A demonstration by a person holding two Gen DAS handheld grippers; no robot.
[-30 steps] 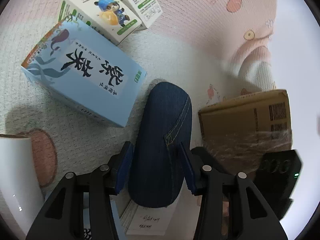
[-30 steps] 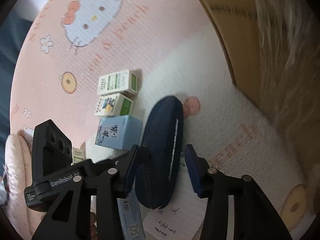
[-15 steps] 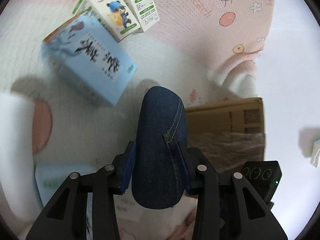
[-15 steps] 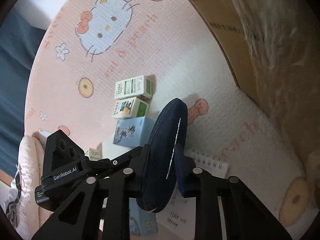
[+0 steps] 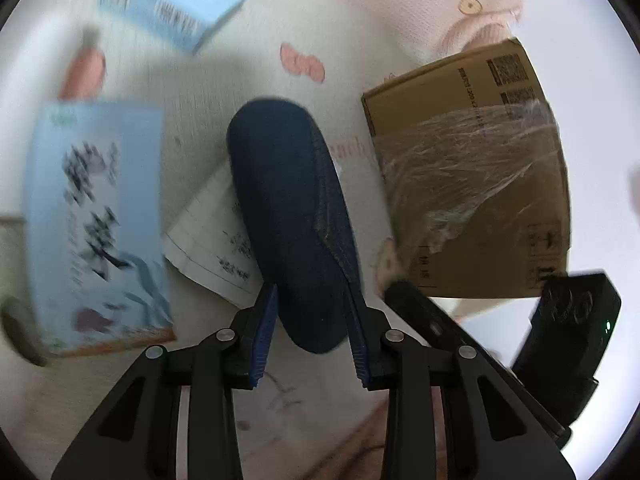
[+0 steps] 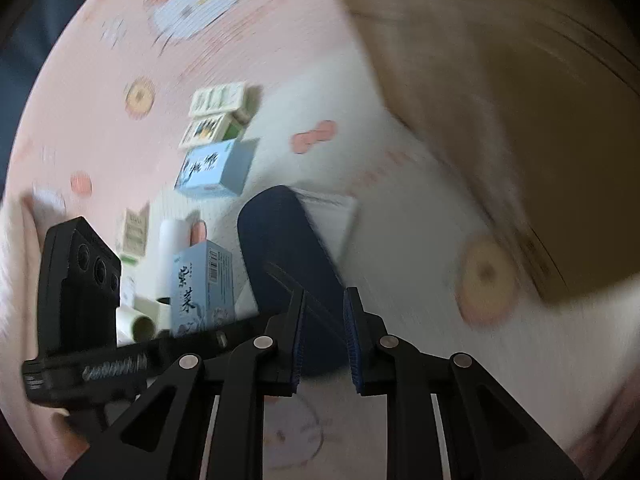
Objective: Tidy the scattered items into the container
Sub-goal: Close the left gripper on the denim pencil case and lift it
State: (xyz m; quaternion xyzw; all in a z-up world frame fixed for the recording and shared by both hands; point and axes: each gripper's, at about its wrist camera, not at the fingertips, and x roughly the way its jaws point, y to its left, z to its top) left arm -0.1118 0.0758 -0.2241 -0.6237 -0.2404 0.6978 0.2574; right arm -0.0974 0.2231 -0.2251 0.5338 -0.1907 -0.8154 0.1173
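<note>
A dark blue denim case (image 5: 288, 208) hangs above the pink cartoon mat, held at its near end by both grippers. My left gripper (image 5: 310, 320) has its blue pads pressed on the case's two sides, and its jaws are still closing. My right gripper (image 6: 325, 336) pinches the thin edge of the case (image 6: 280, 248), its jaws narrow and still closing. The brown cardboard box (image 5: 472, 184), partly wrapped in clear film, stands just right of the case. In the right wrist view the cardboard box (image 6: 540, 140) shows its dark open inside at upper right.
A light blue tea box (image 5: 96, 224) lies left of the case, a second one (image 5: 168, 0) farther off. A written notebook page (image 5: 208, 232) lies under the case. Two small white-green boxes (image 6: 216, 98), a white tube (image 6: 172, 248) and a paper roll (image 6: 138, 320) sit on the mat.
Both grippers have carried the case up off the mat and toward the cardboard box. The right jaws went from wide apart to pinching the case. The left jaws narrowed.
</note>
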